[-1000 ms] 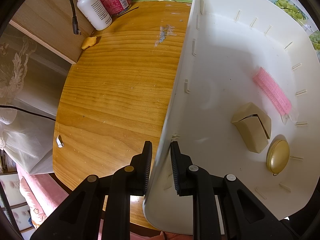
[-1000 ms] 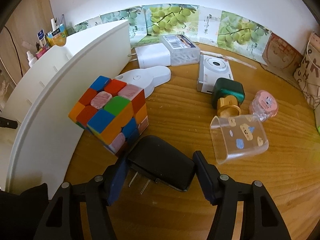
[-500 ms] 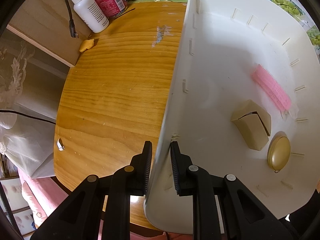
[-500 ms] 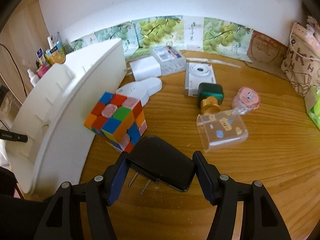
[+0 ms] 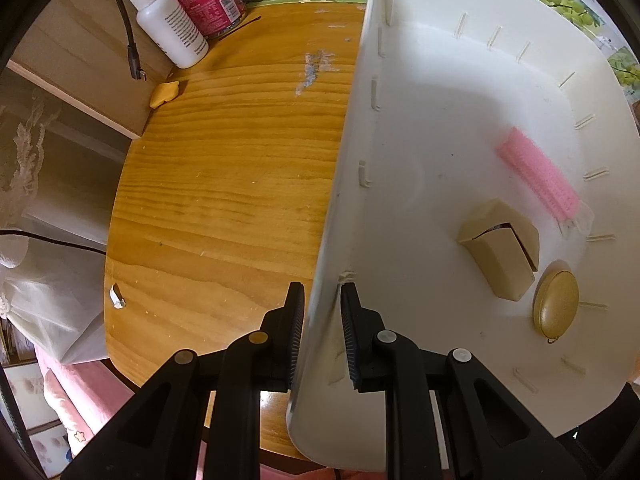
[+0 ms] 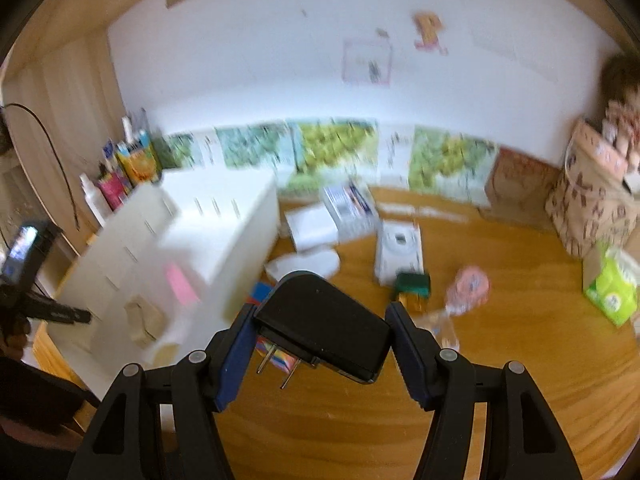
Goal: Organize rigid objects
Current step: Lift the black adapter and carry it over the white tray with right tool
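Home room: wooden table [image 5: 224, 184], toiletry bottle [image 5: 168, 28], wall stickers [image 6: 368, 62]

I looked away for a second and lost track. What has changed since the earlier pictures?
The right gripper, shut on the black charger, has lifted it off the table; the things lying there now look farther below. The left gripper stays clamped on the white bin wall, and the bin's contents are unmoved.

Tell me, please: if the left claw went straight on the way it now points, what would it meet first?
The left claw points down and is clamped on the white bin's wall, so that wall blocks it; just beyond lies the wooden table.
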`<state>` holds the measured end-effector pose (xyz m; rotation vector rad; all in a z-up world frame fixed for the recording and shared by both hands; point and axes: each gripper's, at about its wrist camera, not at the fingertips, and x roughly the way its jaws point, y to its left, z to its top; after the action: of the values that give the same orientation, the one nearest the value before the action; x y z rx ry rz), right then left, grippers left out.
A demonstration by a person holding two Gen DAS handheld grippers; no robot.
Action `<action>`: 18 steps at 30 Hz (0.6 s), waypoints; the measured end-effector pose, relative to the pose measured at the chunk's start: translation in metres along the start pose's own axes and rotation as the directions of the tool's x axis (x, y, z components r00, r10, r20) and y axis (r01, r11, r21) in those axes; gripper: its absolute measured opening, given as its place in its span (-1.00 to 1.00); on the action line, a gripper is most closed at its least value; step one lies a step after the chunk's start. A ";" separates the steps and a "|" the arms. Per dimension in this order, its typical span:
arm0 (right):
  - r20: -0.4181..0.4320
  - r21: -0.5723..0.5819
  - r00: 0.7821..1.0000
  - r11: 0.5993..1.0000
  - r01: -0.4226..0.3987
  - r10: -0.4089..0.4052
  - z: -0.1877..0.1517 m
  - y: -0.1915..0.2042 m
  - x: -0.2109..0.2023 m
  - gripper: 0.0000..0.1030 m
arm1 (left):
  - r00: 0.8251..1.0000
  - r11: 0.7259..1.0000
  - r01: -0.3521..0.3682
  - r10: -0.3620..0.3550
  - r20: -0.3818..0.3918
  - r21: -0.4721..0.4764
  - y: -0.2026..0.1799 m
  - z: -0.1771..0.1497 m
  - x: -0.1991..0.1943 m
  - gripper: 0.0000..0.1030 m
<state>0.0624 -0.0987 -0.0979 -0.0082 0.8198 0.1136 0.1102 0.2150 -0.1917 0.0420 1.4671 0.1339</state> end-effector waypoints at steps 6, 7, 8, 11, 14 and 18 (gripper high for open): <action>0.079 -0.061 0.995 0.996 -0.060 0.064 0.028 0.027 -0.018 0.26 | 1.000 1.000 0.008 -0.008 0.000 0.003 0.002 0.001 -0.001 -0.61; 0.086 -0.072 0.993 0.995 -0.070 0.076 0.031 0.031 -0.020 0.26 | 1.000 1.000 0.009 -0.009 0.000 0.003 0.003 0.001 -0.001 -0.61; 0.091 -0.084 0.992 0.993 -0.082 0.089 0.034 0.036 -0.021 0.26 | 1.000 1.000 0.008 -0.008 0.000 0.004 0.003 0.001 -0.001 -0.61; 0.106 -0.132 0.986 0.984 -0.116 0.131 0.040 0.052 -0.024 0.26 | 1.000 1.000 0.009 -0.009 0.004 0.010 0.002 0.001 -0.003 -0.61; 0.085 -0.171 0.981 0.973 -0.157 0.173 0.040 0.068 -0.019 0.26 | 1.000 1.000 0.009 -0.009 0.003 0.007 0.001 0.001 -0.003 -0.61; 0.059 -0.202 0.965 0.950 -0.239 0.256 0.038 0.087 -0.014 0.26 | 1.000 1.000 0.007 -0.007 0.002 0.008 0.000 0.001 -0.003 -0.61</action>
<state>0.0714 -0.0114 -0.0582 -0.0832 0.7203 0.4287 0.1113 0.2144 -0.1887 0.0432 1.4656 0.1223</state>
